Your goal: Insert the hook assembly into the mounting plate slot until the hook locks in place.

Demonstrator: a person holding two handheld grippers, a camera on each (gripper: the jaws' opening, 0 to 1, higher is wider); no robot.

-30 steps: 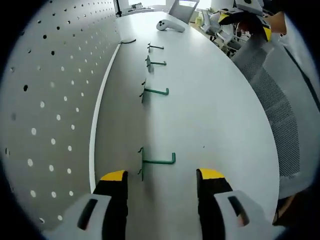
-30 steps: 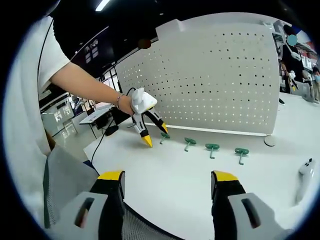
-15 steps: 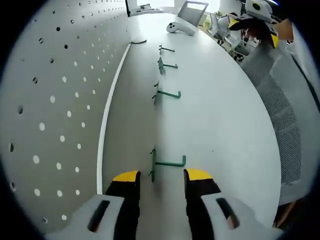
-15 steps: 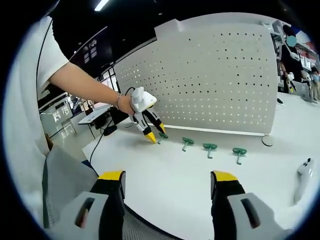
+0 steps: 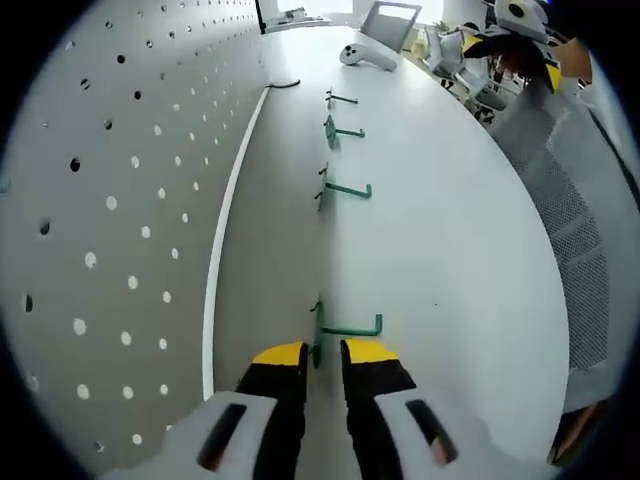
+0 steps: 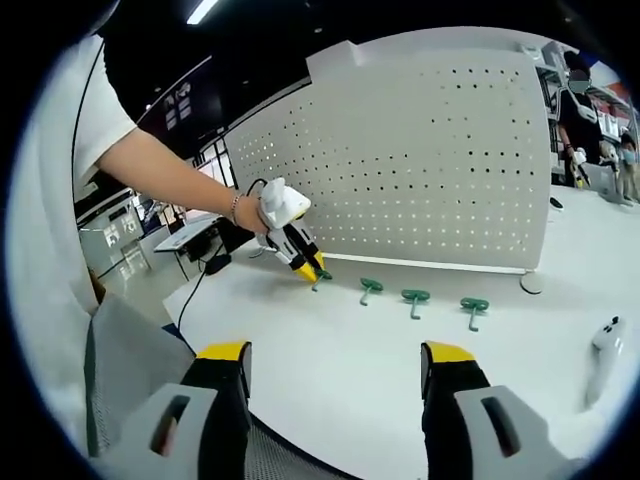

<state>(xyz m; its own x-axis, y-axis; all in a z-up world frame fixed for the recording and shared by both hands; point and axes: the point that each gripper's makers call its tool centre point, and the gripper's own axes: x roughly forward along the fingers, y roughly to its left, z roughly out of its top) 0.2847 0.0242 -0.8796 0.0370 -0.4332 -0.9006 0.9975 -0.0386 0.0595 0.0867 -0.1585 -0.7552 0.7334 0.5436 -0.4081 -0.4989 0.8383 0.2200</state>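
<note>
Several green hooks lie in a row on the white table [image 5: 450, 220] in front of the white pegboard [image 5: 110, 200]. My left gripper [image 5: 325, 352] has its yellow tips drawn in to a narrow gap, with the base plate of the nearest green hook [image 5: 350, 328] between them. The hook still lies on the table. In the right gripper view the left gripper [image 6: 312, 268] meets that hook [image 6: 322, 275] below the pegboard [image 6: 420, 160]. My right gripper [image 6: 337, 352] hangs open over the table's near edge, holding nothing.
Three more hooks [image 5: 345, 190] [image 6: 414, 297] lie further along the row. A white controller [image 5: 368, 55] [image 6: 603, 340] rests at the table's far end. A mesh chair back [image 5: 560, 200] stands by the table. A person's arm [image 6: 170, 175] holds the left gripper.
The left gripper's jaws have narrowed steadily from wide open to a small gap around the nearest hook's base, while moving slightly forward. The right gripper has stayed open and nearly still.
</note>
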